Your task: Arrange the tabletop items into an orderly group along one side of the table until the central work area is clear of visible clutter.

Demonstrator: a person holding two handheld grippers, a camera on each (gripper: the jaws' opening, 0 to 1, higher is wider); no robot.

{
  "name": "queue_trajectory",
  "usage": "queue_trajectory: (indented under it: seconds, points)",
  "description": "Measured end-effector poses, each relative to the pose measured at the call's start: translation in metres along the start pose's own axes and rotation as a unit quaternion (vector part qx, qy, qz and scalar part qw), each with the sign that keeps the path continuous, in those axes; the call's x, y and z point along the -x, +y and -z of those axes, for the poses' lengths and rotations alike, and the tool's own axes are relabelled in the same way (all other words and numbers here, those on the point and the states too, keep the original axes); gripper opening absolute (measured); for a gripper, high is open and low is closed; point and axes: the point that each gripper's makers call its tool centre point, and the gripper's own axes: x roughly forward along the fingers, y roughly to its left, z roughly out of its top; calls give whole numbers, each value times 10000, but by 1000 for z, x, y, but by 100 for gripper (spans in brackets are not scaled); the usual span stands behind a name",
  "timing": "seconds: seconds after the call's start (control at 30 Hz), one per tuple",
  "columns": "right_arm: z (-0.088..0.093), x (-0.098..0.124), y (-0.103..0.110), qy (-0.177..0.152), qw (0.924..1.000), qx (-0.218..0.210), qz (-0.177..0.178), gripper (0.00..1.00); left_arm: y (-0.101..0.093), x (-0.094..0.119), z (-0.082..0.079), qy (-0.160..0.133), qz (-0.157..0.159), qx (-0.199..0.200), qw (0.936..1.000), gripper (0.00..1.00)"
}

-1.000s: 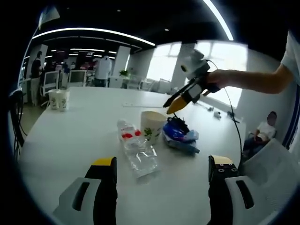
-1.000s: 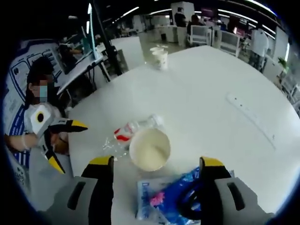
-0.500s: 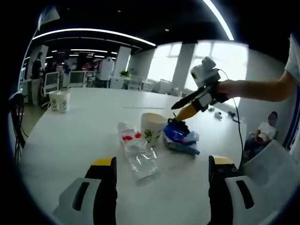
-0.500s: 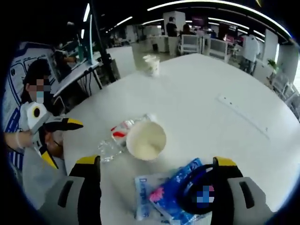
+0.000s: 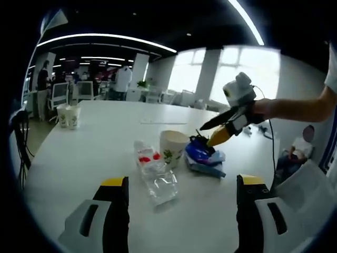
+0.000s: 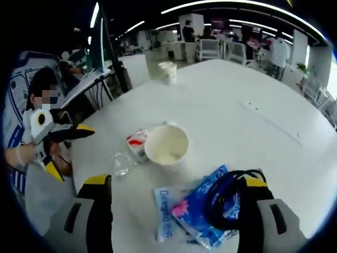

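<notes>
A crushed clear bottle with a red label lies on the white table, beside an upright paper cup. Right of the cup lie blue packets with a black cable coil on top. My left gripper is open, low over the table in front of the bottle. My right gripper is open above the packets, the cable coil just inside its right jaw. The cup and bottle lie beyond it. The right gripper also shows in the left gripper view, tips at the coil.
Two paper cups stand near the table's far edge. A flat white strip lies on the table to the right. A seated person holds the left gripper at the table's left edge. Chairs and people are in the background.
My right gripper has come down and forward over the blue packets, so the cable coil now lies between its jaws. The left gripper has stayed in place.
</notes>
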Motion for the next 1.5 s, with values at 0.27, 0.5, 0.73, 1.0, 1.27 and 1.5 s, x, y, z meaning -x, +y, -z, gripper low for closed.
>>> queue_trajectory:
  seconds: [0.27,0.5,0.73,1.0,1.27,1.5]
  points:
    - [7,6,8,-150,9995,-252,-88,99,1,-1,-9,9,-90,41,10000,85]
    - [21,14,6,-126,9990,-401,-142,98,0,-3,-18,-18,-195,81,9998,89]
    - [28,22,5,-166,9983,-507,-240,98,-3,-3,-27,-83,-323,137,9994,91]
    - [33,26,11,-252,9969,-680,-303,97,-2,-2,-32,-118,-392,252,9988,95]
    - [31,25,23,-423,9935,-1039,-168,96,-1,-6,-36,7,-42,214,9998,97]
    - [33,24,25,-488,9904,-1284,127,96,6,-7,-39,75,264,142,9995,97]
